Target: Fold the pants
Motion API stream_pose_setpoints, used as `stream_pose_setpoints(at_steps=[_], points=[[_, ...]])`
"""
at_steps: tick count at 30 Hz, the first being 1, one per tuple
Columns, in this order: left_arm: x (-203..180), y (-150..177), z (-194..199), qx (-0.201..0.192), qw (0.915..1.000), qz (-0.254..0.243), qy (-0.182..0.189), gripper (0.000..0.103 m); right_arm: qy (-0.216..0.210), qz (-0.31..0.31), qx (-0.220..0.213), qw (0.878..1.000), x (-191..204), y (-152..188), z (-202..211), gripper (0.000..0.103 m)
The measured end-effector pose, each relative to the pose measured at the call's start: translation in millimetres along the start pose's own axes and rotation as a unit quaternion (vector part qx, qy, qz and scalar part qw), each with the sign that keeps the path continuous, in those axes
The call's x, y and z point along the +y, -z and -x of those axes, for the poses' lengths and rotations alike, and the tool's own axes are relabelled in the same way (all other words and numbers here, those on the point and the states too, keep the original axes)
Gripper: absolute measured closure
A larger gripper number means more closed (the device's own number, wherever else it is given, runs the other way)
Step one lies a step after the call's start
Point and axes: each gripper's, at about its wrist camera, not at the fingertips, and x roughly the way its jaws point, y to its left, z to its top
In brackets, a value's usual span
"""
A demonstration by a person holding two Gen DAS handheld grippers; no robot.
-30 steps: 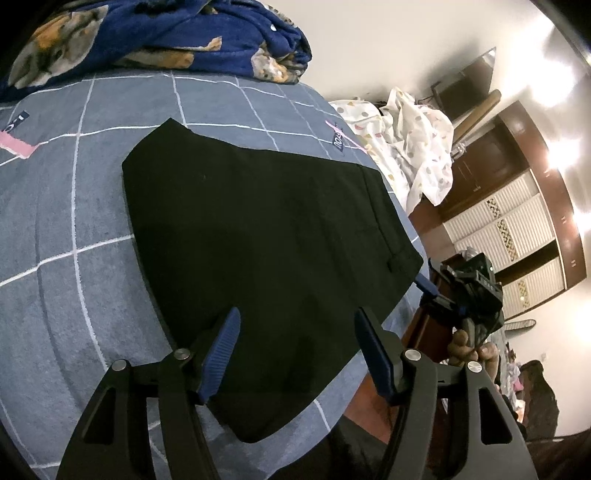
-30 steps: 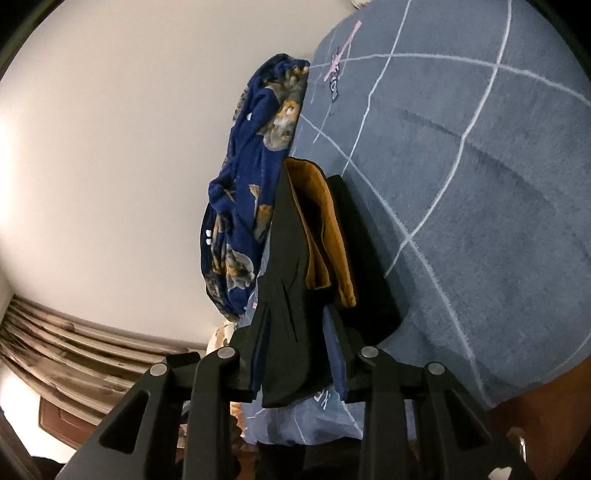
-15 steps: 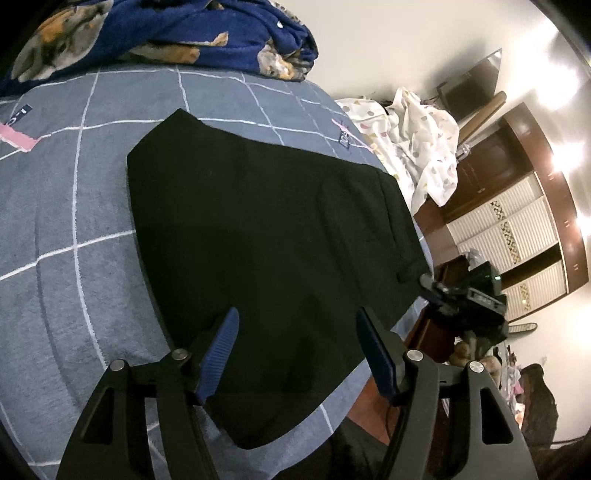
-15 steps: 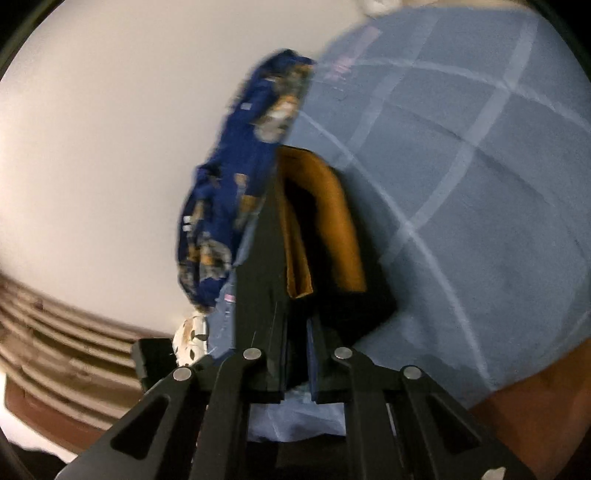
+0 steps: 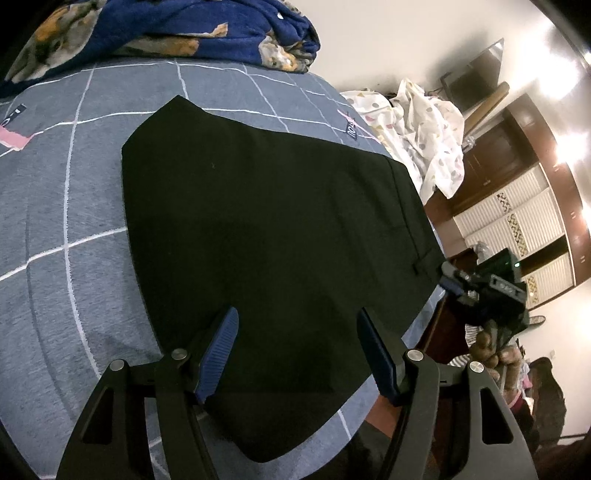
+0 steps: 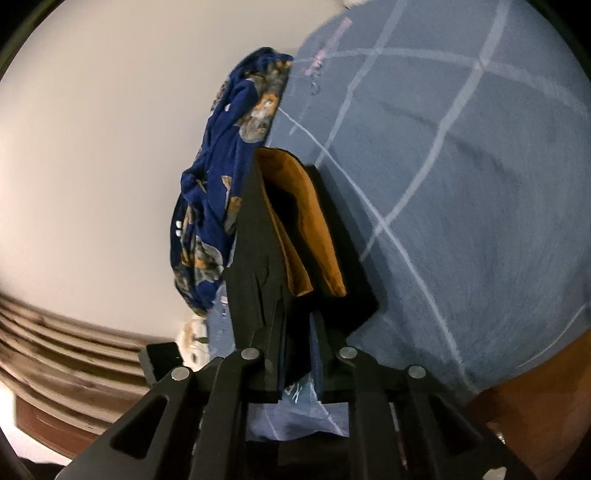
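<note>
Black pants [image 5: 266, 229] lie folded flat on the grey-blue checked bedcover [image 5: 55, 206]. My left gripper [image 5: 295, 350] is open and empty, hovering over the near edge of the pants. My right gripper [image 5: 448, 284] shows in the left wrist view at the waistband corner on the right bed edge. In the right wrist view the right gripper [image 6: 297, 325] is shut on the pants' waistband [image 6: 258, 258], whose orange lining [image 6: 295, 229] shows above the jaws.
A blue patterned blanket [image 5: 166, 29] is bunched at the far side of the bed; it also shows in the right wrist view [image 6: 225, 177]. A white dotted cloth [image 5: 424, 125] lies beyond the right edge. A dark wardrobe [image 5: 517, 192] stands at right.
The right gripper's jaws closed from partly open onto the waistband corner. The left gripper stayed open and barely moved.
</note>
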Motion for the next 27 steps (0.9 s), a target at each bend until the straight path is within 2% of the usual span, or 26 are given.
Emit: stream_pose_setpoints(at_steps=[3, 4, 5, 11, 16, 19, 23, 27], points=[[0.0, 0.2, 0.0, 0.000, 1.0000, 0.004, 0.003, 0.035, 0.044, 0.050, -0.012, 0.998, 18.0, -8.7, 9.3, 0.068], [0.3, 0.6, -0.1, 0.000, 1.0000, 0.006, 0.004, 0.035, 0.052, 0.057, -0.012, 0.997, 21.1, -12.2, 10.3, 0.056], [1.1, 1.1, -0.3, 0.000, 1.0000, 0.007, 0.005, 0.035, 0.059, 0.063, -0.013, 0.996, 23.7, -16.5, 10.5, 0.052], [2.4, 1.7, -2.7, 0.002, 1.0000, 0.007, 0.004, 0.035, 0.091, 0.090, -0.004, 0.992, 35.0, -40.0, -10.5, 0.052], [4.7, 3.3, -1.7, 0.002, 0.9999, 0.008, 0.008, 0.035, 0.085, 0.081, 0.041, 0.992, 22.2, -44.2, -42.7, 0.053], [5.0, 2.9, 0.6, -0.002, 0.9999, 0.005, 0.012, 0.035, 0.113, 0.090, 0.054, 0.988, 15.6, -43.1, -53.7, 0.053], [1.4, 3.3, 14.8, -0.024, 0.9992, -0.004, 0.030, 0.035, 0.112, 0.091, 0.051, 0.988, 14.1, -47.8, -50.8, 0.052], [5.4, -0.8, 30.1, -0.050, 0.9984, -0.009, 0.027, 0.035, 0.087, 0.089, 0.085, 0.989, 11.8, -53.9, -60.5, 0.052]])
